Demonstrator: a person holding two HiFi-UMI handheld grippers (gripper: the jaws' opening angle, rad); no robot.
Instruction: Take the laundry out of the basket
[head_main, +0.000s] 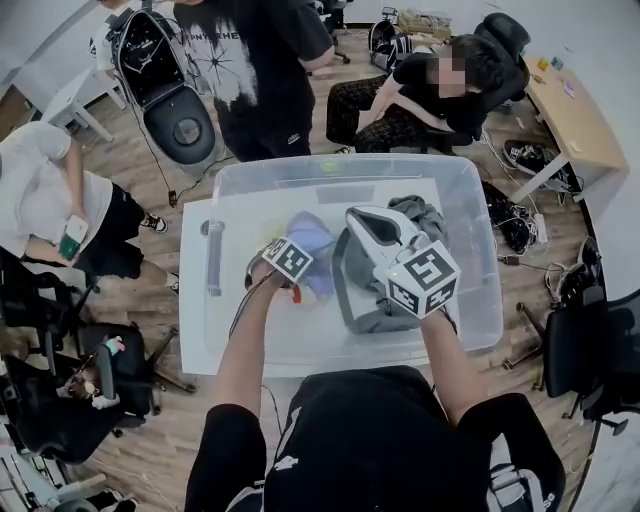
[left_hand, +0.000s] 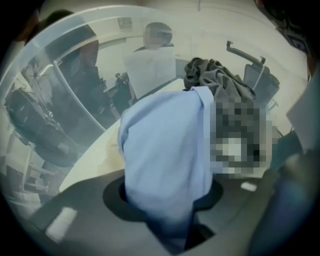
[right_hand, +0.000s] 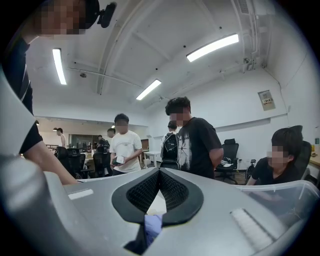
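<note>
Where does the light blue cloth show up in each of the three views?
Head view: the light blue cloth is at the centre, inside the clear plastic bin.
Left gripper view: it fills the middle, clamped between the jaws.
Right gripper view: only a small blue sliver shows low behind the shut jaws, probably the same cloth.
Shared landmark: the bin, with its wall upper left in the left gripper view and its rim lower right in the right gripper view.
</note>
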